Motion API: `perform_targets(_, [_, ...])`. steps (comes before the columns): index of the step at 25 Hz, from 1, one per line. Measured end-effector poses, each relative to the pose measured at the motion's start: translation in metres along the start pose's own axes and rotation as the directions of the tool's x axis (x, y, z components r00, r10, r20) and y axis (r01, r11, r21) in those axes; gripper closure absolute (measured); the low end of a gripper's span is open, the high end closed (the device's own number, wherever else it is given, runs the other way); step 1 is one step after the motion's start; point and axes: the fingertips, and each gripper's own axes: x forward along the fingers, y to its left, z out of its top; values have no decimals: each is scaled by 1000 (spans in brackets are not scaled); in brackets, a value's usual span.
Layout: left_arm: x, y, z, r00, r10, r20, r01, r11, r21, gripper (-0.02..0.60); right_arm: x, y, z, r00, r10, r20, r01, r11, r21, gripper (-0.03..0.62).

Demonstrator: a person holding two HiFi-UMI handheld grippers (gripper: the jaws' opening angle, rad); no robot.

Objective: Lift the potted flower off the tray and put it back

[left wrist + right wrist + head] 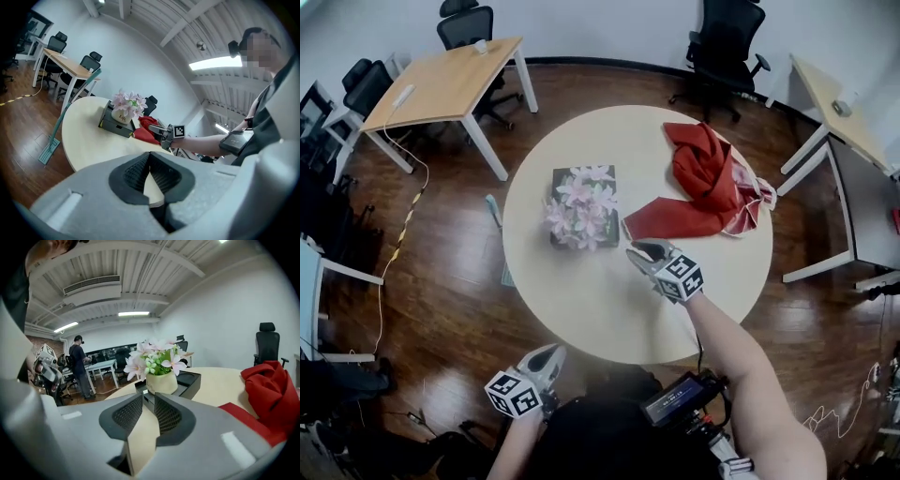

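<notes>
The potted flower point(581, 208), pink blooms in a cream pot, stands in a dark square tray point(565, 176) on the round table point(609, 309). My right gripper point(639, 251) hovers over the table just right of the tray, apart from it. Its jaws stand a narrow gap apart with nothing between them, and in the right gripper view point(149, 399) they point at the pot point(162, 383) and tray point(190, 380). My left gripper point(551, 354) hangs off the table's near edge, shut and empty. Its own view point(150, 154) shows the flower point(127, 104) far across the table.
A crumpled red cloth point(708, 183) lies on the table to the right of the tray, close behind my right gripper. Wooden desks point(450, 80) and office chairs point(727, 37) ring the table on the wood floor. A person point(78, 364) stands in the far background.
</notes>
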Motion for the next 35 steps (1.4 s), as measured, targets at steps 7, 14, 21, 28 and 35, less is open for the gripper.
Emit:
perform_targets(7, [-22,-13,-22,998,-55,-12,56,997,55,577,-55,94,-15,997,-7,77,-3,992,129,591])
perform_targets(14, [-50,-35,-44,990,-136,-21,138,983,122,577,-109,189,-27,991,-55,120,27,975,221,591])
perform_targets(21, [-88,-70,-79,982,-190,-4,188,971,151,577,-154,280,-38,987,-61,150,19,965,262,591])
perform_targets(28, [-92,-107,-103,966,-252,-65,260,942,210,577,-190,336,-36,983,-90,161,47,965,257,591])
perform_targets(35, [-67,-131,-113,957,-287,-51,291,930,226,577,-214,360,-47,986,-60,158,27,979,203,591])
